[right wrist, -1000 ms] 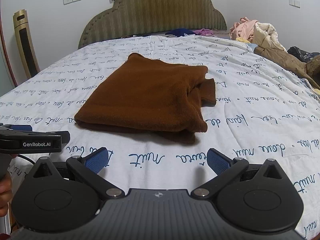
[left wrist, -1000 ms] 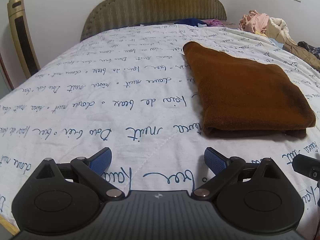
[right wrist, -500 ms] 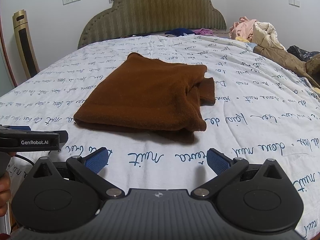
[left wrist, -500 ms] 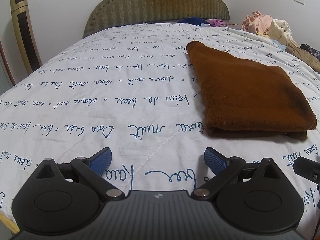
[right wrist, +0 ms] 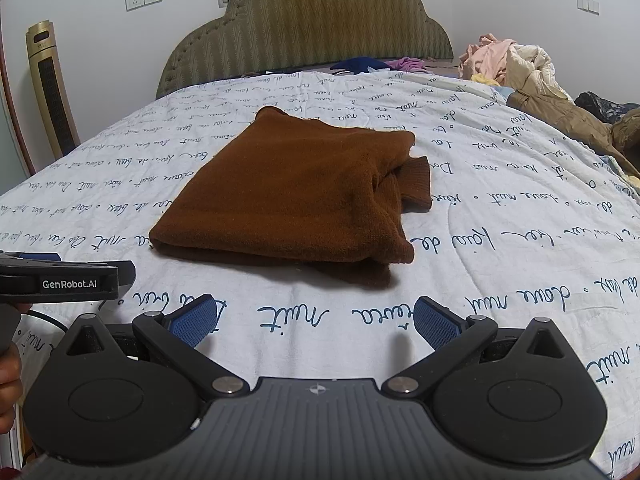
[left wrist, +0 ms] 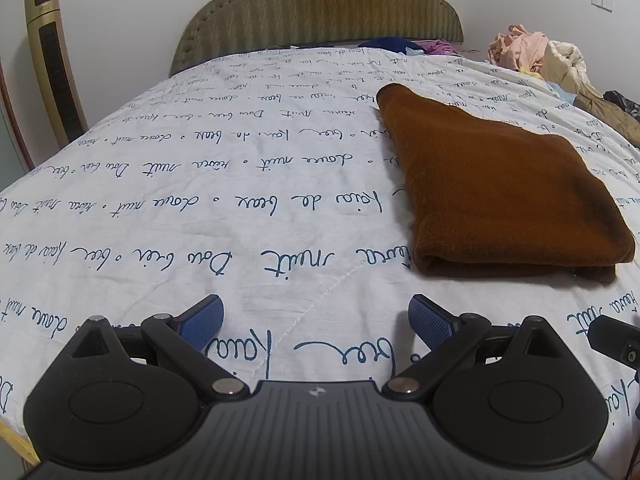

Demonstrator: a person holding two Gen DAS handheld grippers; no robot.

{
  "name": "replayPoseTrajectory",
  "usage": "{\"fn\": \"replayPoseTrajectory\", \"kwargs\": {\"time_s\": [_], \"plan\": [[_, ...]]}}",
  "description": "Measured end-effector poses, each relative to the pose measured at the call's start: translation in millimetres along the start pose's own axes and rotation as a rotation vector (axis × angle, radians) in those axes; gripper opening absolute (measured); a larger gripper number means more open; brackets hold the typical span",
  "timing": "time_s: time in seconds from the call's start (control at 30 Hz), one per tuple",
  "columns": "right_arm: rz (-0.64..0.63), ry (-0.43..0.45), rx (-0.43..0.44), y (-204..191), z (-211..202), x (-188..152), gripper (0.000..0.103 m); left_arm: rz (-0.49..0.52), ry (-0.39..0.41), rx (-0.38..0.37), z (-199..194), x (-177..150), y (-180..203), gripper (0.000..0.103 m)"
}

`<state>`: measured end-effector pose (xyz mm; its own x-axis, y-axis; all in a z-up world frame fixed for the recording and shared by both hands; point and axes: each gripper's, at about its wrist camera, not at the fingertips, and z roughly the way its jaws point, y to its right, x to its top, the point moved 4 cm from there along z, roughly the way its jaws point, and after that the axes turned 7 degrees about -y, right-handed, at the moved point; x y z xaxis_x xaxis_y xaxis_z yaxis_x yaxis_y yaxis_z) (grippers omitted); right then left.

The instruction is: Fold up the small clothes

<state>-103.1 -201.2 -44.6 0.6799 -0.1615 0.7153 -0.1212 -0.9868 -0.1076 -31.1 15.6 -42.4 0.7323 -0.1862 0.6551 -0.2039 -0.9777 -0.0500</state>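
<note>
A brown knitted garment [left wrist: 500,184] lies folded into a flat rectangle on the white bed cover. In the right wrist view the garment [right wrist: 296,196] sits straight ahead, with a ribbed cuff sticking out at its right side. My left gripper [left wrist: 316,320] is open, empty, low over the cover, near and to the left of the garment's front edge. My right gripper [right wrist: 314,320] is also open and empty, a short way in front of the garment. The left gripper's body [right wrist: 60,280] shows at the left edge of the right wrist view, with a hand below it.
The white cover [left wrist: 200,184] with blue script spans the bed up to a padded headboard [right wrist: 304,36]. A heap of loose clothes [right wrist: 520,72] and a tan jacket [right wrist: 568,120] lie at the far right. A gold tower fan [left wrist: 56,68] stands at the left.
Both grippers have stayed open and almost still. The left wrist view has tilted up a little, so the garment sits slightly lower in it. The garment has not moved.
</note>
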Motion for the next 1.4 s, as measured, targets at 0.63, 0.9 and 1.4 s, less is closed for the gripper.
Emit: {"fn": "replayPoseTrajectory", "kwargs": {"time_s": [0.63,0.9,1.4], "plan": [[-0.004,0.000,0.003,-2.1,0.1,1.5,0.103,0.005,0.002,0.016,-0.8,-0.5,-0.4,0.100],[-0.008,-0.001,0.005,-3.0,1.1,2.3,0.103,0.014,0.000,0.024,-0.4,-0.3,-0.3,0.100],[-0.010,0.001,0.006,-3.3,0.7,2.6,0.103,0.010,0.002,0.023,-0.6,0.0,-2.7,0.100]]}}
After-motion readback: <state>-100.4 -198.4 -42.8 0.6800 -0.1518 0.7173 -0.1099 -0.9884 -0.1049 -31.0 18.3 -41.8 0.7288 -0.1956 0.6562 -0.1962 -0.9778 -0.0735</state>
